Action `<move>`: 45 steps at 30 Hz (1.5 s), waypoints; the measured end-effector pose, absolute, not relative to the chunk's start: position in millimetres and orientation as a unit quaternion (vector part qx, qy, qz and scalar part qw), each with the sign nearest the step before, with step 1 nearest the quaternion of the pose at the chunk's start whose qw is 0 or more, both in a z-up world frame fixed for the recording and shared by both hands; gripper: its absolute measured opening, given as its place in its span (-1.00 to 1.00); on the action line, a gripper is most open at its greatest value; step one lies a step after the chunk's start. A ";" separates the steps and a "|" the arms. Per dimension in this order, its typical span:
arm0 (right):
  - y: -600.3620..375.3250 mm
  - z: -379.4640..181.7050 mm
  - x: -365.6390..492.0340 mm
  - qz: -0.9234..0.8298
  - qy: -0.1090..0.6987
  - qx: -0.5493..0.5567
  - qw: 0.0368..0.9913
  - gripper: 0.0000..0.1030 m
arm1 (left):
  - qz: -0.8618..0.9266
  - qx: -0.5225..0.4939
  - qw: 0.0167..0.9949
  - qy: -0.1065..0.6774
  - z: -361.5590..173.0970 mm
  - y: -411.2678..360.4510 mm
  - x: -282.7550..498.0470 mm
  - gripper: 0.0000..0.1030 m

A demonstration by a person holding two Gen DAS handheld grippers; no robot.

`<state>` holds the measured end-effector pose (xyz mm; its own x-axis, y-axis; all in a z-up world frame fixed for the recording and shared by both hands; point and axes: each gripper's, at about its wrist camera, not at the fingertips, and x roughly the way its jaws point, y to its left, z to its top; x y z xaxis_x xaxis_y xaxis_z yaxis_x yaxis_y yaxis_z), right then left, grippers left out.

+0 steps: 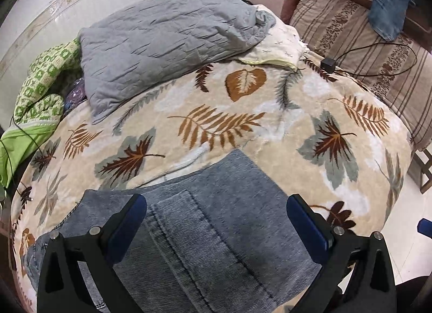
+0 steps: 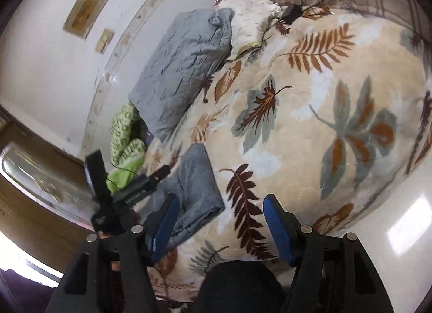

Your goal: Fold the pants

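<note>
The grey pants (image 1: 205, 221) lie folded into a compact rectangle near the edge of the leaf-print blanket (image 1: 270, 124). The left gripper (image 1: 216, 221) hangs above them, jaws spread, holding nothing. The right gripper (image 2: 221, 221) stands beside, likewise open and empty, suggesting the fold is complete.

Pants (image 1: 216, 218): one pair, grey-blue ribbed fabric with a dark lengthwise seam. I found them folded into a flat rectangular bundle, lying near the bed's edge on the leaf-patterned blanket (image 1: 270, 129), with no grip on them.
</note>
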<state>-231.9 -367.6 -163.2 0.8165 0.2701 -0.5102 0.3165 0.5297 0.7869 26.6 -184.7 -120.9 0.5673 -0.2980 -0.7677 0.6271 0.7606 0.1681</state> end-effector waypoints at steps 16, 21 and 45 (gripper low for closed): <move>-356.4 -161.9 -225.4 -0.023 0.324 0.465 0.824 0.32 | -0.268 0.198 0.868 0.368 -106.9 -161.6 31.5 1.00; -352.3 -162.7 -216.9 -0.023 0.329 0.463 0.823 0.32 | -0.261 0.192 0.875 0.359 -99.4 -140.6 33.2 1.00; -245.9 -210.5 48.8 0.061 0.433 0.454 0.776 0.34 | 0.058 0.093 0.887 0.448 -111.0 196.7 39.2 1.00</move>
